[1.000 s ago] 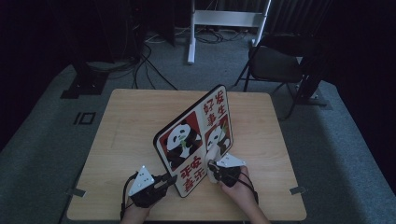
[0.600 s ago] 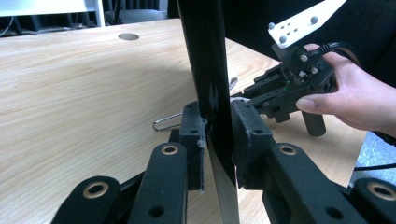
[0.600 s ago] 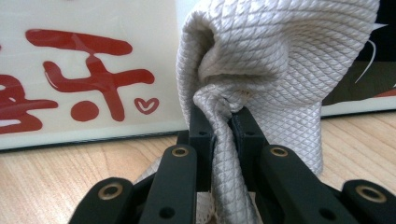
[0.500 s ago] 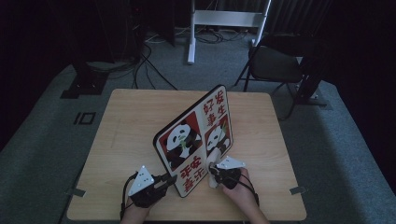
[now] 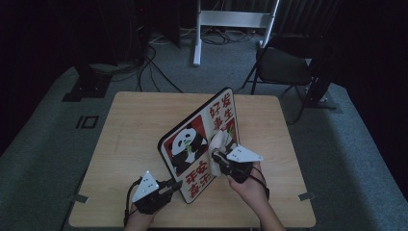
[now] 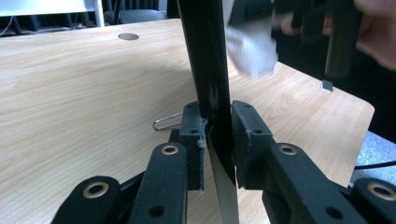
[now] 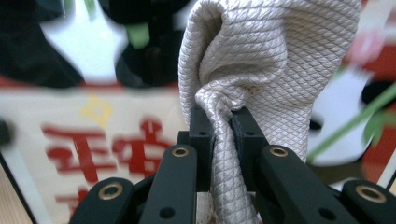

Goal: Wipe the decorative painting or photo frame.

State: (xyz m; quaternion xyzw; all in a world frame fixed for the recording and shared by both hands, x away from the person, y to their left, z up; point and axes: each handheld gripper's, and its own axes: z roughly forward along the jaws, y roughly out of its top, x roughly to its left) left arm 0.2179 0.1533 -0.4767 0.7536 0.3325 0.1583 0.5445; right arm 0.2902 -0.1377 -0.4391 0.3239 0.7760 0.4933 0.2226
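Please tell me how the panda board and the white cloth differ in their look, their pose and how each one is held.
The panda board is stiff and flat with red, black and white prints; the white cloth is soft, plain and bunched. The board stands tilted on its edge on the table, while the cloth is lifted against the board's face. The left gripper clamps the board's edge; the right gripper pinches the cloth. Both are firmly held.

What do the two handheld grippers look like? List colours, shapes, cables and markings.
The left gripper and right gripper are black, each topped by a grey three-cornered plate with dark dots. Their fingers are flat black links with brass-ringed rivet holes and blocky black pads. Black cables trail from both. No sleeves are visible.
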